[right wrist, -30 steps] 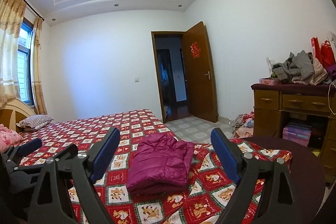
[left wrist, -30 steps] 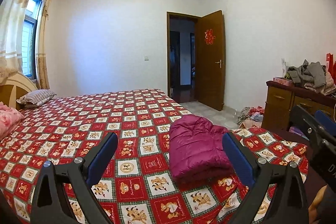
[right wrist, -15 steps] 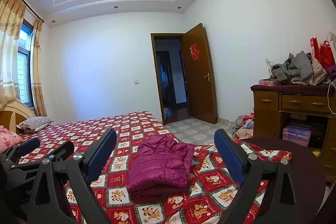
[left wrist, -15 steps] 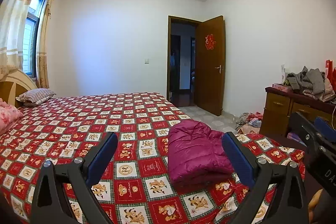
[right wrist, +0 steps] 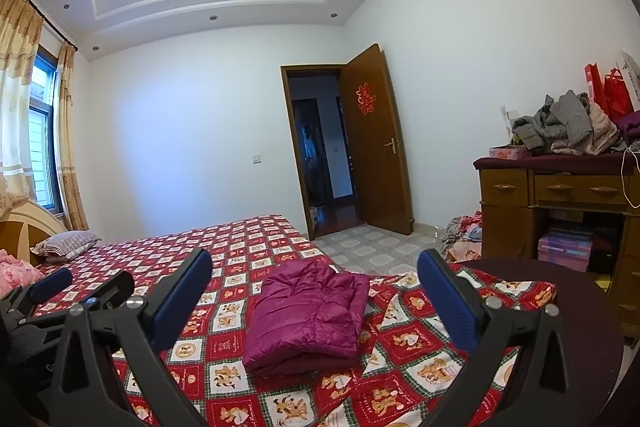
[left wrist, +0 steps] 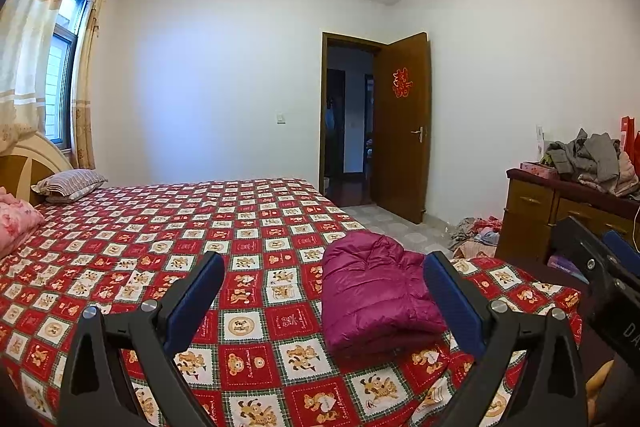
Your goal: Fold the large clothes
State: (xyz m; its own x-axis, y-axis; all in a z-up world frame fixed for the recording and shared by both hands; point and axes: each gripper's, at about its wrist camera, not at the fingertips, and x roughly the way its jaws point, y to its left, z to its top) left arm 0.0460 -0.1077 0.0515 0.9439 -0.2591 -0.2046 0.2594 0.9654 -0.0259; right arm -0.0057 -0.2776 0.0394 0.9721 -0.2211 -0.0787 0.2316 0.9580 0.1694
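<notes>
A magenta puffer jacket (left wrist: 376, 291) lies folded in a neat stack on the red patterned bedspread (left wrist: 240, 227) near the bed's foot corner; it also shows in the right wrist view (right wrist: 308, 311). My left gripper (left wrist: 324, 291) is open and empty, raised above and short of the jacket. My right gripper (right wrist: 316, 291) is open and empty, also held back from the jacket. The left gripper shows at the left edge of the right wrist view (right wrist: 60, 295); the right gripper shows at the right edge of the left wrist view (left wrist: 600, 267).
A wooden dresser (right wrist: 552, 203) piled with grey and pink clothes (right wrist: 564, 127) stands at the right. More clothes (right wrist: 464, 235) lie on the tiled floor by it. Pillows (left wrist: 68, 183) sit at the headboard. An open brown door (left wrist: 404, 131) is behind the bed.
Both grippers have lifted and drawn back a little from the jacket, so it sits lower and smaller in both views. The jacket has not moved.
</notes>
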